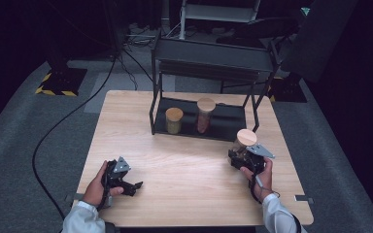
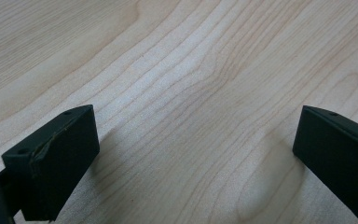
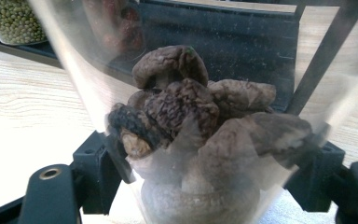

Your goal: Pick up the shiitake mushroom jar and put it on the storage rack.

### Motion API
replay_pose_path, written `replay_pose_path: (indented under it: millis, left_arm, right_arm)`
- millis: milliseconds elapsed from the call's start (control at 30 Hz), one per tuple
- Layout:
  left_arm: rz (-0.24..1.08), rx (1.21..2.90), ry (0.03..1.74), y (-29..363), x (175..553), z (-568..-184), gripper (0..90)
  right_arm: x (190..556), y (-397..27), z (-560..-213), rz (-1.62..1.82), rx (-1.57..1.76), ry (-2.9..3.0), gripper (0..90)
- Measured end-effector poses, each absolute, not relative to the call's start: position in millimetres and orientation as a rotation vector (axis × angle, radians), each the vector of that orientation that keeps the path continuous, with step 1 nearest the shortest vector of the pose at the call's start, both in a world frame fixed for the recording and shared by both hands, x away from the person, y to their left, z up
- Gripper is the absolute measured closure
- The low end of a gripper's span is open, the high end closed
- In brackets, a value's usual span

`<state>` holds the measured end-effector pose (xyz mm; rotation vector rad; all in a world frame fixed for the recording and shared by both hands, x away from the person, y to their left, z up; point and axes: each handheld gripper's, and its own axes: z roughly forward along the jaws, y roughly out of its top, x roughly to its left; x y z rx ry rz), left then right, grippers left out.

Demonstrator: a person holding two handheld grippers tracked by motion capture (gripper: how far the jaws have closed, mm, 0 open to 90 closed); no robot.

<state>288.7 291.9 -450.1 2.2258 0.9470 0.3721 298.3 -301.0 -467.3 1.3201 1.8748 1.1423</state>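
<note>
Jars come to three on your table (image 1: 184,170), each glass with a round wooden lid. Two of them stand side by side on the bottom tray of the black metal rack (image 1: 200,127) at the far side: the short jar (image 1: 174,121) on the left holds small green beans, and the taller jar (image 1: 205,115) just to its right holds something reddish. The third, the mushroom jar (image 1: 243,143), stands on the tabletop outside the rack, near its right front leg and toward the right edge of the table.

Your two grippers are well apart, one in each hand. Your right gripper (image 1: 240,156) has pinched the mushroom jar: in the right gripper view its black jaws press against the clear wall low down on either side. Through the glass (image 3: 200,126) you can see dark brown, wrinkled dried mushrooms piled up, caps and pale stems mixed together. The wall is plain and see-through, slightly dusty inside.

Your left gripper (image 1: 131,187) rests low at the near left of the table, its jaws spread wide over bare wood grain with nothing between them.

No label, brand or writing can be read on any jar or on the rack.
</note>
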Motion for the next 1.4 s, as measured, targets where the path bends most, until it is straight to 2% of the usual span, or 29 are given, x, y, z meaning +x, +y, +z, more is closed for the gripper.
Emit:
replay_pose_path:
  millis: [1400]
  left_arm:
    - [0.372, 2.226, 0.947, 292, 289, -450, 0.1]
  right_arm:
    - [293, -281, -449, 1.164, 1.249, 1.824, 24.8]
